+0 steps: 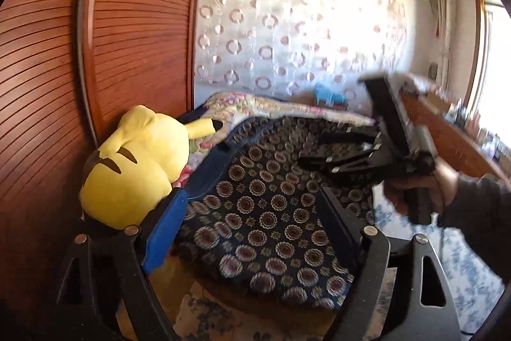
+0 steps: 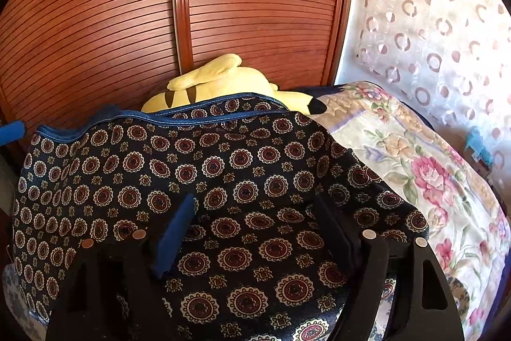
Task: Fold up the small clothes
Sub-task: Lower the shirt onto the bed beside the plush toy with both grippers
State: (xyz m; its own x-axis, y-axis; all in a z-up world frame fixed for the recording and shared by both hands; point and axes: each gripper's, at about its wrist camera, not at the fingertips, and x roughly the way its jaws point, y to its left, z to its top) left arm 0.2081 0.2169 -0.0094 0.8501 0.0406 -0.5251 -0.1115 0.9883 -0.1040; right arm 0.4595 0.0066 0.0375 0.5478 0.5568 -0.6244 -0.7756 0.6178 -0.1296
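Our left gripper point(image 1: 252, 232) has its jaws spread wide with nothing pinched, one blue-padded finger and one black finger framing the dark navy garment printed with round maroon-and-cream medallions point(image 1: 268, 213) beneath it. Our right gripper point(image 2: 255, 229) is spread too, its fingers apart over the same cloth point(image 2: 198, 168) and gripping none of it as far as we can tell. The garment lies heaped on the bed, its blue denim-like hem point(image 2: 159, 117) rising along the far edge, just in front of the yellow plush toy with brown stripes point(image 2: 220, 82) and beside the cream blanket with pink flowers point(image 2: 424, 168). We judge the fabric light, soft and limp: it will sag and bunch as soon as we lift it, and it can hardly be damaged. The stitched hem looks the firmest place to take hold, so we would pinch it at two points well apart, one claw each, and pull it taut before folding.
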